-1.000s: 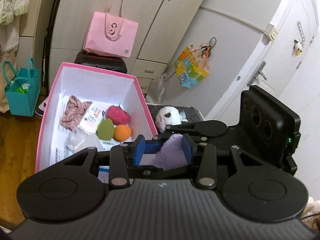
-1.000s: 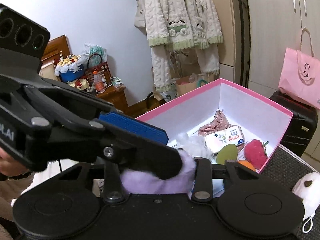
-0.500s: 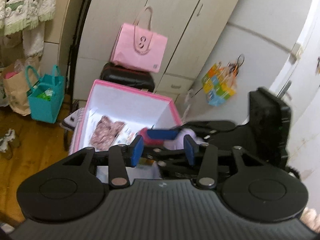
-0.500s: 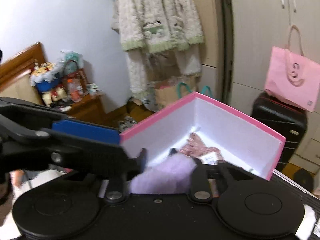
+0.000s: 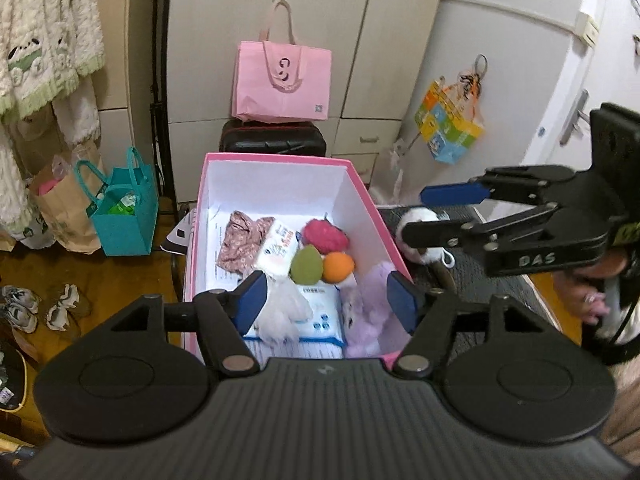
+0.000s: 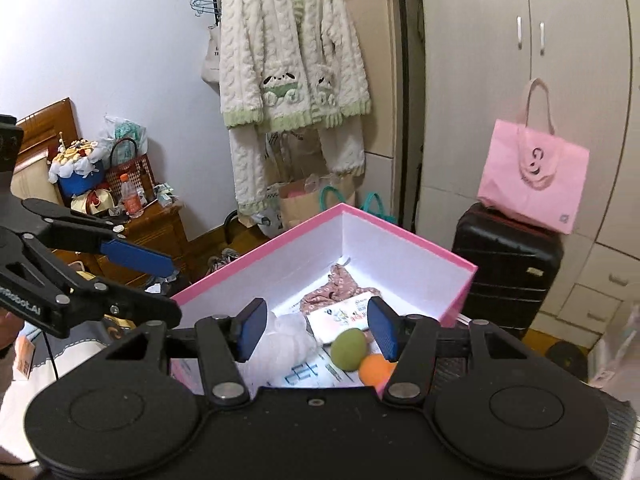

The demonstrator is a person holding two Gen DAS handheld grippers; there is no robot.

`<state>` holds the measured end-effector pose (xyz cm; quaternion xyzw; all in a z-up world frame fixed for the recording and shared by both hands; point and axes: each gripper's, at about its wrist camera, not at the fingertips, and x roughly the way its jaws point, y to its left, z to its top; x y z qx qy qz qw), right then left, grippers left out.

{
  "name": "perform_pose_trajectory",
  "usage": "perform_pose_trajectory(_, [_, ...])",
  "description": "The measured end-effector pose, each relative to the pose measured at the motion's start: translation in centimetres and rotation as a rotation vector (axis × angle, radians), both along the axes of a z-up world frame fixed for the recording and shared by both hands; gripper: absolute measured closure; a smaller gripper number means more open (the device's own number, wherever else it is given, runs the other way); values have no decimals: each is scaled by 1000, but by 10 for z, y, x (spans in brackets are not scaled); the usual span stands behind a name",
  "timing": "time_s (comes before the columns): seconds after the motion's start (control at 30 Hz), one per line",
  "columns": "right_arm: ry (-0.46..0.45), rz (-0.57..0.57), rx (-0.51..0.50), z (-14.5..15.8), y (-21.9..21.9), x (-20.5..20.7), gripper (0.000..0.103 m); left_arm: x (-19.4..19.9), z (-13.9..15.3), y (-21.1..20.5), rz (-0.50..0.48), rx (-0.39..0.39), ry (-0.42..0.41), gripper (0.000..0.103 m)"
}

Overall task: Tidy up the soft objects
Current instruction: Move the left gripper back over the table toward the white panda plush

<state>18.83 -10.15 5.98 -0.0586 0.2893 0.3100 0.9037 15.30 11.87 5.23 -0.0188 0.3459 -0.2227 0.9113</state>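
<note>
Left wrist view shows the purple plush (image 5: 366, 304) lying in the pink box (image 5: 276, 159) at 5 o'clock, both the left claw (image 5: 328, 306) and right claw (image 5: 434, 216) empty, jaws opening. Probably left: the white plush (image 5: 420, 236) on the desk (image 5: 500, 296), at 3 o'clock outside the box.

One pink box (image 5: 362, 190), two egg-shaped sponges (image 5: 306, 266), one purple plush (image 5: 366, 304), two tissue packs (image 5: 278, 246), two claws (image 5: 326, 306)
</note>
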Motion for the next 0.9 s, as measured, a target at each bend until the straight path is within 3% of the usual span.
perform_pose_trajectory(0.2, [25, 40, 12, 13, -19, -36, 42, -32, 12, -9, -41, 54, 9, 30])
perform_pose_trajectory(0.37, [54, 51, 9, 14, -36, -65, 40, -58, 10, -29, -113, 146, 54, 29])
perform_pose_trajectory(0.67, [59, -6, -18, -2, -71, -116, 39, -96, 0, -75, -263, 220, 41, 21])
perform_pose_trajectory(0.9, [64, -57, -21, -22, -104, -136, 37, -96, -16, -120, -368, 254, 62, 16])
